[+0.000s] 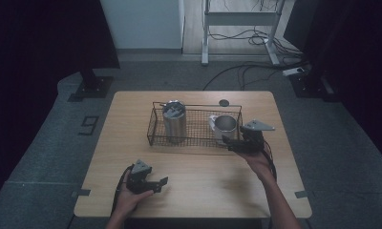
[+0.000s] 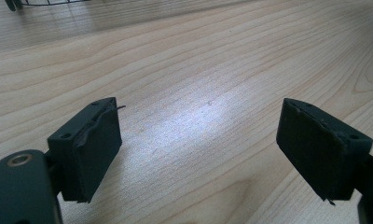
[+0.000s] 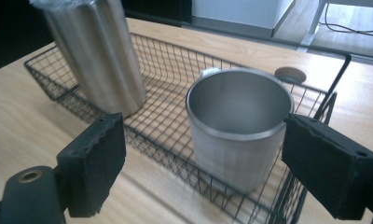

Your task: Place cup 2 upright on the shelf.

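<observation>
A wooden table (image 1: pixel 198 186) is seen from above, and a black wire basket (image 1: pixel 153 125) is set across its far half. Within the basket a tall steel tumbler (image 1: pixel 174 121) is stood upright at the left end and a shorter steel cup (image 1: pixel 225 127), mouth up, at the right end. The right gripper (image 1: pixel 228 144) is held just beside the basket's near right corner and aimed at the cup. Its jaws are spread wide, and the cup is seemingly not touched. The left gripper (image 1: pixel 161 185) is held low over bare wood near the front edge, well apart from the basket, with its jaws released and nothing between them. A small dark disc (image 1: pixel 224 102) lies behind the basket.
</observation>
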The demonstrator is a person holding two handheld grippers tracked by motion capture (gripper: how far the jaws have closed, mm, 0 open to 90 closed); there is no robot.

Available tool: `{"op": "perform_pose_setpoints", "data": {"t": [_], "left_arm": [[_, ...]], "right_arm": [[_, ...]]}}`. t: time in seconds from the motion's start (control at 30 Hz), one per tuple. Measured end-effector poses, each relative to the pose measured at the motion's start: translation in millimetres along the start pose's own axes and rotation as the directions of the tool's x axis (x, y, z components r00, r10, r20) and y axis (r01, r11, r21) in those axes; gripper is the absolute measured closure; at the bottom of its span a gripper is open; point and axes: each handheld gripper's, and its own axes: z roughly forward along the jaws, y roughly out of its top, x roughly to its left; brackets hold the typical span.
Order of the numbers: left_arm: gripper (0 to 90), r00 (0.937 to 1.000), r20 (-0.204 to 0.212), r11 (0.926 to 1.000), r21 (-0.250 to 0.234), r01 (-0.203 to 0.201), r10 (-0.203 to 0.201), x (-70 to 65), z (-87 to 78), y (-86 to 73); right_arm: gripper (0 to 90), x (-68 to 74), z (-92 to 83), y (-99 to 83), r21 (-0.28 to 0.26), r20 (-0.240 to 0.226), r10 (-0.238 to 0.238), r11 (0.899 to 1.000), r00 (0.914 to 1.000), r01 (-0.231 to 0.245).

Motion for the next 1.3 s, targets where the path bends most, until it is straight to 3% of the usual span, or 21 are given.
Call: {"op": "perform_pose_setpoints", "data": {"t": [0.57,1.0,1.3], "left_arm": [[14.1,1.0000,0.000,1.0000,0.004,0.003,-0.003,1.2,-0.5,-0.3],[14.1,1.0000,0.002,1.0000,0.009,0.000,0.000,0.6,0.4,-0.5],[14.1,1.0000,-0.001,1.0000,0.006,-0.003,0.003,0.9,-1.3,0.0]], "right_arm": [[15.1,2.1,-40.8,-70.7,0.029,-0.018,0.063,0.998,0.9979,-0.062],[15.6,-3.4,-40.8,-112.4,0.109,-0.001,0.088,0.990,0.9961,-0.088],[15.7,-4.6,-39.1,-117.4,0.117,0.011,0.084,0.990,0.9964,-0.084]]}}
